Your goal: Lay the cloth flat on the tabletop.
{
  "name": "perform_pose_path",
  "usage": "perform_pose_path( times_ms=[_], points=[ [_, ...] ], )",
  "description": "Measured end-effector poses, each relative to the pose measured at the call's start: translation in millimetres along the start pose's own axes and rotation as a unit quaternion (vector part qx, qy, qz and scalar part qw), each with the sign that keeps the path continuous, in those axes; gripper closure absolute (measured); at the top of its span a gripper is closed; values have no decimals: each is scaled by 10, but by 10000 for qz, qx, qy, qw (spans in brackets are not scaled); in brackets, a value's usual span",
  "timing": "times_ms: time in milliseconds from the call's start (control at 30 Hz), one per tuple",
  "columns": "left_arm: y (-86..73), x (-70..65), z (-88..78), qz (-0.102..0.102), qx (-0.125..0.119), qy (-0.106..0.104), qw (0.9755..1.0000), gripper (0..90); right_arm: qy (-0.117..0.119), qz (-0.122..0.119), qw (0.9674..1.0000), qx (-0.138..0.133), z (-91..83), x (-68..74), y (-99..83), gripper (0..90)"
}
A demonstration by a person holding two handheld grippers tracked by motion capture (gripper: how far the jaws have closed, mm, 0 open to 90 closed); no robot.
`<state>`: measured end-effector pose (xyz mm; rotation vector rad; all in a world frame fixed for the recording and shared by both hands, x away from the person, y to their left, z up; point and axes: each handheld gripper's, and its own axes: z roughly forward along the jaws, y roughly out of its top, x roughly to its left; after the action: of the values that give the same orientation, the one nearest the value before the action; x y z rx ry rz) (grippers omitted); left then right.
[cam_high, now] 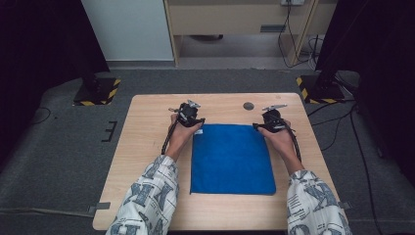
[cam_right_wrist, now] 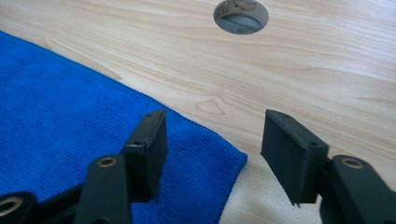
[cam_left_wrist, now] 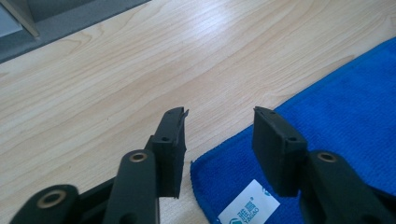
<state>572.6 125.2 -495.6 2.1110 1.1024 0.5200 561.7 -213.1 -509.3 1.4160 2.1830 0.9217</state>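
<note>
A blue cloth [cam_high: 232, 159] lies flat and square on the wooden table [cam_high: 147, 147]. My left gripper [cam_high: 192, 119] hovers at the cloth's far left corner. In the left gripper view that gripper [cam_left_wrist: 219, 114] stands open, with the cloth corner [cam_left_wrist: 336, 121] and its white label [cam_left_wrist: 247, 210] lying below the gap, untouched by the pads. My right gripper [cam_high: 266, 122] is at the far right corner. The right gripper view has its jaws [cam_right_wrist: 215, 116] open too, over the corner of the cloth [cam_right_wrist: 70, 112], which rests loose on the wood.
A round cable hole [cam_high: 248, 105] pierces the table [cam_right_wrist: 327, 70] just beyond the cloth, near the right gripper. Two black stands with yellow-striped bases [cam_high: 96, 91] [cam_high: 320, 89] sit on the grey floor beyond the far table corners. Bare wood surrounds the cloth.
</note>
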Motion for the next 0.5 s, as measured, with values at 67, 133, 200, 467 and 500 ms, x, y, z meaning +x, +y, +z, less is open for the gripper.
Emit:
perform_pose_path(
  times_ms=[67,133,200,467,500],
  points=[
    [8,-7,-16,-3,0,-2,10000,501,8,8,10000,-40,-16,17,12,370],
    [11,-11,-22,1,6,-11,10000,483,12,-8,10000,-46,-30,31,20,357],
    [23,-25,-43,-8,-3,-47,10000,445,39,14,10000,-56,-41,46,27,346],
    [72,-104,-118,18,-69,-311,9995,290,162,54,9998,-68,-71,170,75,218],
    [77,-115,-123,26,-75,-361,9993,274,172,57,9998,-95,-79,194,83,203]
  ],
)
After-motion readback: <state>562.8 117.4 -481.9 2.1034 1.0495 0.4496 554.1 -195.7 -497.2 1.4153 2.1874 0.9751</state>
